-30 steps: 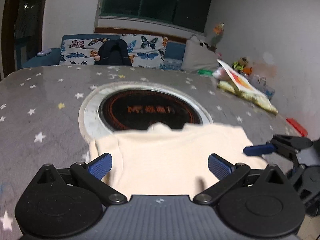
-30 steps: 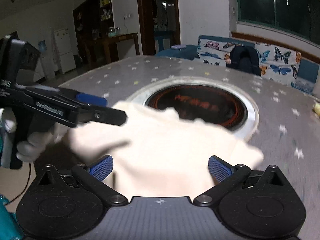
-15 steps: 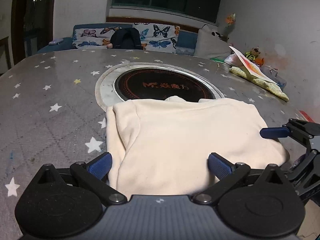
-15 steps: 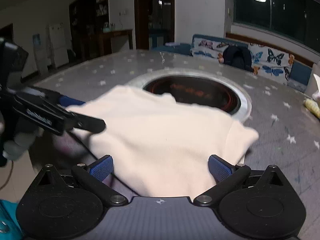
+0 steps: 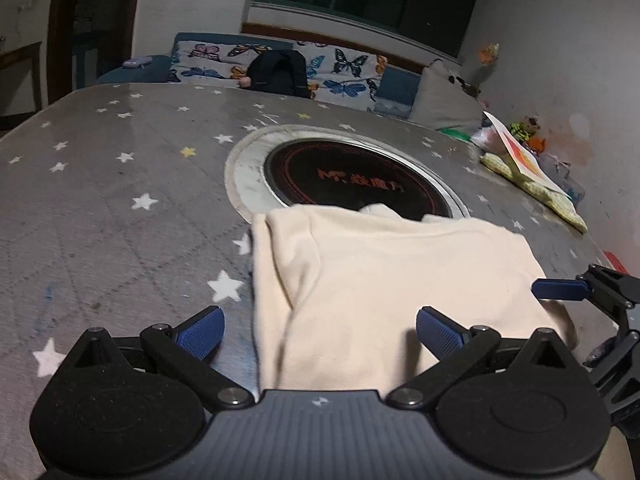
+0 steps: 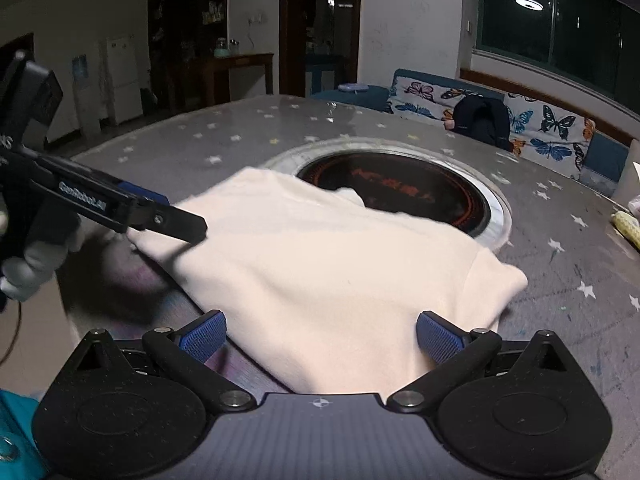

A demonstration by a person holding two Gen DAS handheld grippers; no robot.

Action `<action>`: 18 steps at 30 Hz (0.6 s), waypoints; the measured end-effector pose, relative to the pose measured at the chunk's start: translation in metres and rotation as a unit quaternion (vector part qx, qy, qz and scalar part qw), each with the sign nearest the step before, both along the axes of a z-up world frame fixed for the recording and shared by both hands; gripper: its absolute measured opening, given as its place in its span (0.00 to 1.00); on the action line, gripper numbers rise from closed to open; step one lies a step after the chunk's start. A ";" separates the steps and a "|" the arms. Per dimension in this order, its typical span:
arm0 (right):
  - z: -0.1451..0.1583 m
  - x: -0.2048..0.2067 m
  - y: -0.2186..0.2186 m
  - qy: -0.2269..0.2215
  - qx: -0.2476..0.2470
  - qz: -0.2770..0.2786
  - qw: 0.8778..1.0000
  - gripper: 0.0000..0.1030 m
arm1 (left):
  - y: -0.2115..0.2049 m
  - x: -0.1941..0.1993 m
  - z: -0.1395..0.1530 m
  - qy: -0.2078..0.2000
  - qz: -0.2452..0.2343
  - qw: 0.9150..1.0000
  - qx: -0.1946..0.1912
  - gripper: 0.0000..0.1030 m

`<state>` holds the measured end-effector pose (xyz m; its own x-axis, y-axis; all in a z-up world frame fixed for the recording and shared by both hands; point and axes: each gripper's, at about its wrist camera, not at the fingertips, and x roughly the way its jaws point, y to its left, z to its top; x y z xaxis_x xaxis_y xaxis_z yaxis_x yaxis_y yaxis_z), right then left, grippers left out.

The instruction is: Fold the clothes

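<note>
A cream folded garment point(image 5: 384, 280) lies flat on the grey star-patterned table point(image 5: 120, 208), its far edge over the round black hotplate point(image 5: 356, 180). My left gripper point(image 5: 320, 332) is open and empty, its blue pads low over the garment's near edge. The right gripper's blue finger point(image 5: 560, 290) shows at the garment's right edge. In the right wrist view the garment point(image 6: 340, 264) lies ahead, my right gripper point(image 6: 322, 334) is open and empty over its near corner, and the left gripper point(image 6: 160, 216) reaches in at its left edge.
A yellow cloth and a paper point(image 5: 528, 172) lie at the table's far right. A butterfly-print sofa with a black backpack point(image 5: 280, 72) stands behind the table. A cabinet and doorway point(image 6: 312, 40) are further back. The table's near edge runs under both grippers.
The garment has settled flat on the table. Both grippers stay open and have drawn back slightly toward its near edge; the left view has tilted to the left.
</note>
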<state>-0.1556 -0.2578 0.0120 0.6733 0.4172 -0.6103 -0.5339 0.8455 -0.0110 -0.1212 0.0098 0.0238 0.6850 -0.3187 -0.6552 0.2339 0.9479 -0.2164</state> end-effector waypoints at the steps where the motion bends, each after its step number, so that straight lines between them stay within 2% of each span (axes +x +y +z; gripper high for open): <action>1: 0.003 0.000 0.001 -0.002 0.001 0.002 1.000 1.00 | 0.002 0.000 0.001 0.000 0.004 1.000 0.000 1.00; 9: 0.012 -0.003 0.025 -0.015 0.000 0.028 0.999 1.00 | 0.010 -0.001 0.002 0.011 0.028 0.999 0.014 1.00; 18: 0.014 -0.009 0.045 -0.018 -0.003 0.050 0.999 1.00 | 0.017 -0.003 -0.006 0.026 0.037 0.999 0.002 1.00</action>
